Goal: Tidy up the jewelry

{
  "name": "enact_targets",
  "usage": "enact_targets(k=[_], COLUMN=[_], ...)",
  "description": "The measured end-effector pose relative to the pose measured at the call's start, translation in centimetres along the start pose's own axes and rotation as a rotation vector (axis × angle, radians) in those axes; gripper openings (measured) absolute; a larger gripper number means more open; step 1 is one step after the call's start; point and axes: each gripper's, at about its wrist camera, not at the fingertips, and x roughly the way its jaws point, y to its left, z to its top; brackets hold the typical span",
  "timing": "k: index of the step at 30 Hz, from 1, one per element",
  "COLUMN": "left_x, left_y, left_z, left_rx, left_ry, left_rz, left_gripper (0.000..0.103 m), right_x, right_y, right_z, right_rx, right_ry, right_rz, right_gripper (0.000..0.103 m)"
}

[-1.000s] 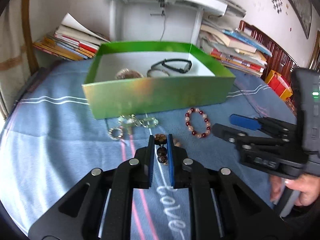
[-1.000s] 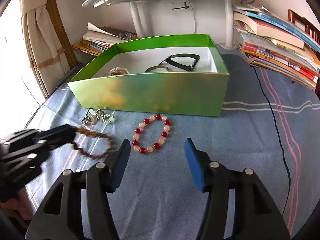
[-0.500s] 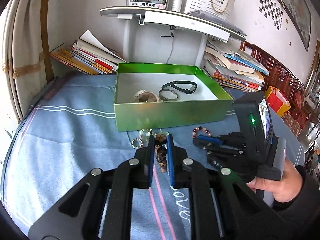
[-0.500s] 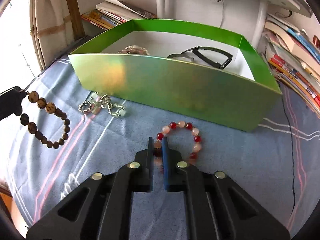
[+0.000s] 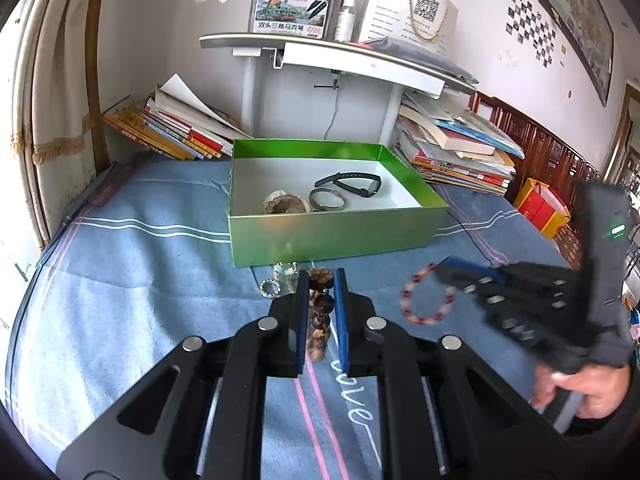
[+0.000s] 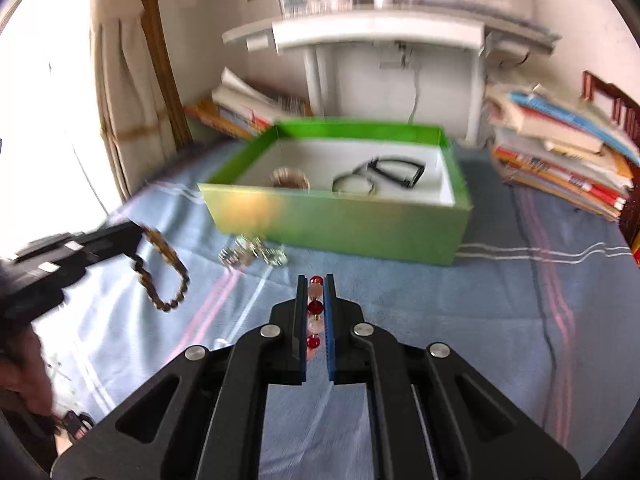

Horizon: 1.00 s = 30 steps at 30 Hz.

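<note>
Bracelets hang limp and light: brown beaded bracelet (image 5: 320, 312) pinched in left hand-held gripper (image 5: 321, 292), red-and-pink bracelet (image 6: 314, 312) in right hand-held gripper (image 6: 312, 300); both likely swing, so grip across beads.

A lived-in room of a home, used for study or storage. A bed or low table is draped in a blue striped cloth (image 5: 120, 280) with cursive lettering woven in. Behind it stands a white desk (image 5: 320, 56) carrying a marker set, a spray bottle and a paper gift bag. Untidy stacks of books (image 5: 460, 152) and magazines (image 5: 172, 128) flank its legs. A curtain (image 5: 52, 92) hangs at the left; framed pictures (image 5: 580, 12) and dark carved wooden furniture (image 5: 536, 148) line the right wall.
</note>
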Motion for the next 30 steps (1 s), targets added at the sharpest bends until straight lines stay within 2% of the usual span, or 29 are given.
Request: enact_targets(k=[5, 11, 17, 30], left_x=[-1.4, -2.9, -4.2, -5.9], left_y=[-1.0, -2.2, -2.9, -3.0], left_z=[-0.8, -1.5, -2.2, -2.4], left_rx=[0.002, 0.013, 0.019, 0.024], left_ry=[-0.010, -0.024, -0.040, -0.063], left_rz=[-0.003, -0.001, 0.009, 0.027], left_gripper=[0.012, 0.012, 0.012, 0.012], right_x=[-5.7, -10.1, -11.6, -12.1], right_y=[0.9, 2.0, 3.2, 3.8], right_z=[0.0, -0.1, -0.8, -1.9], right_rx=[0.018, 0.016, -0.005, 0.003], right_ry=[-0.100, -0.182, -0.200, -0.202], right_rz=[0.002, -0.001, -0.008, -0.010], right_gripper=[0.007, 0.007, 0.007, 0.007])
